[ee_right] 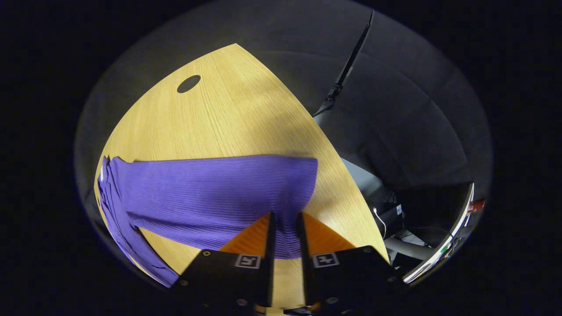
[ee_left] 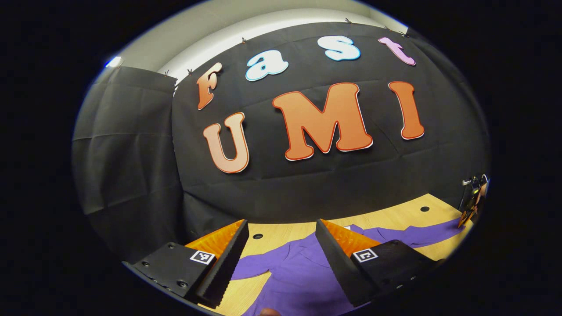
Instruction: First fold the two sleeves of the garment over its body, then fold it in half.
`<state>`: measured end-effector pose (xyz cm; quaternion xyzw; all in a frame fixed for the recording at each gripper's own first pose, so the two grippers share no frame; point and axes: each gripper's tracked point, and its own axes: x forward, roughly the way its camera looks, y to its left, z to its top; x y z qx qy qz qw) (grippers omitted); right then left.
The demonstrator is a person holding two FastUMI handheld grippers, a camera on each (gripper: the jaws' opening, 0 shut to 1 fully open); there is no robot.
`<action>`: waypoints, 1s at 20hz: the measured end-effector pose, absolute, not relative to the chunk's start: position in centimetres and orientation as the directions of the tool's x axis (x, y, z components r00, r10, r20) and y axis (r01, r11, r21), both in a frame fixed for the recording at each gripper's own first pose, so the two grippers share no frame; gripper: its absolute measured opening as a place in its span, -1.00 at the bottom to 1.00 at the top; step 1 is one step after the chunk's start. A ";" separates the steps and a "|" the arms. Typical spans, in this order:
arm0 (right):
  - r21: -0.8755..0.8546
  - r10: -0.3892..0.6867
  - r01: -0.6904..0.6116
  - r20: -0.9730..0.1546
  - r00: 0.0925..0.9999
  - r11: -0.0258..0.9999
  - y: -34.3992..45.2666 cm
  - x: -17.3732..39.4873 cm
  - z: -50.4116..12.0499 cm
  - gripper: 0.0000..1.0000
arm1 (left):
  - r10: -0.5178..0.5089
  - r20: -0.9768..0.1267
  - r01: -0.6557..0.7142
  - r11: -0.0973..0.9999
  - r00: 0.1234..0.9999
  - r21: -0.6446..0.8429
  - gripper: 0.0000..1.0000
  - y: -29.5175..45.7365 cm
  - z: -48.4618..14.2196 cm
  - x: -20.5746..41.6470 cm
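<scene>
A purple ribbed garment (ee_left: 298, 272) lies spread on the wooden table (ee_left: 395, 219). My left gripper (ee_left: 281, 224) hovers above its body, open, with nothing between the fingers. One sleeve (ee_right: 210, 193) stretches flat toward the table's corner. My right gripper (ee_right: 285, 219) is shut on the sleeve's near edge by the cuff, with a strip of fabric pinched between the fingers. In the left gripper view the right gripper (ee_left: 470, 206) appears far off at the right, at the tip of that sleeve (ee_left: 421, 235).
The table has round holes (ee_right: 189, 83) (ee_left: 257, 236). Its curved edge (ee_right: 333, 145) runs close to the cuff, with grey floor beyond. A dark stand pole (ee_right: 347, 66) and cabled equipment (ee_right: 390, 215) are off the table. Black cloth walls the far side.
</scene>
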<state>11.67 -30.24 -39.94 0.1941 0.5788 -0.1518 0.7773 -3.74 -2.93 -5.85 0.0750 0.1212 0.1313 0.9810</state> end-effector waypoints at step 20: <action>0.238 0.031 0.305 -0.830 0.556 0.922 -19.6 14.2 -20.8 -0.95 | 0.225 -0.170 -0.208 0.971 0.959 0.115 0.96 4.2 -5.4 -4.2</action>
